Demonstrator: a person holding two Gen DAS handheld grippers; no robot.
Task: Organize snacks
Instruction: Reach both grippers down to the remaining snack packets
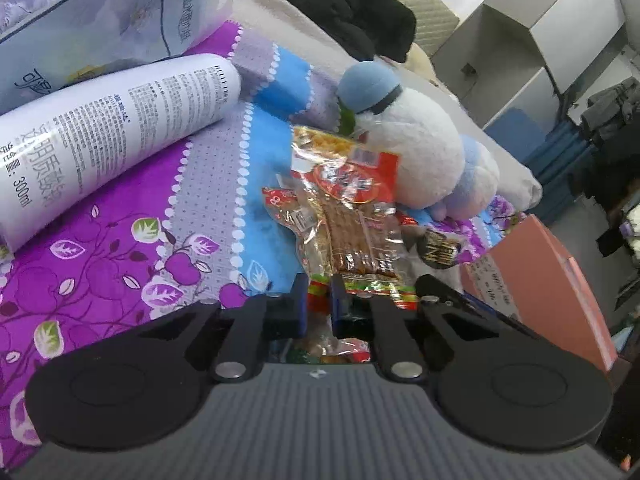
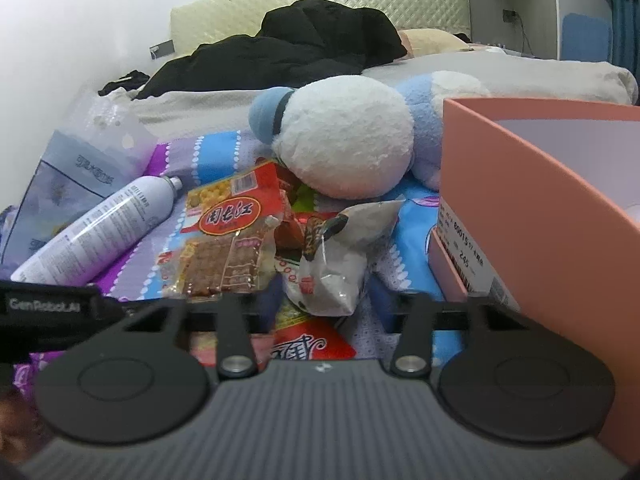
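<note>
A pile of snack packets lies on the patterned bedsheet. A red and clear packet of brown dried tofu (image 1: 352, 216) (image 2: 228, 240) tops the pile. My left gripper (image 1: 320, 300) is nearly shut on the near edge of a red, green and yellow snack packet (image 1: 372, 288) below it. A dark round-label packet (image 1: 440, 252) lies to the right. In the right wrist view a clear bag of white powder (image 2: 336, 256) lies in the middle and a red packet (image 2: 312, 344) sits just in front of my right gripper (image 2: 320, 308), which is open and empty. The pink box (image 2: 540, 208) (image 1: 552, 276) stands open at right.
A white spray can (image 1: 112, 136) (image 2: 100, 232) lies at left beside a plastic tissue pack (image 1: 100, 20) (image 2: 80, 164). A white and blue plush toy (image 1: 412, 136) (image 2: 344, 136) rests behind the snacks. Black clothes (image 2: 300, 52) lie near the headboard.
</note>
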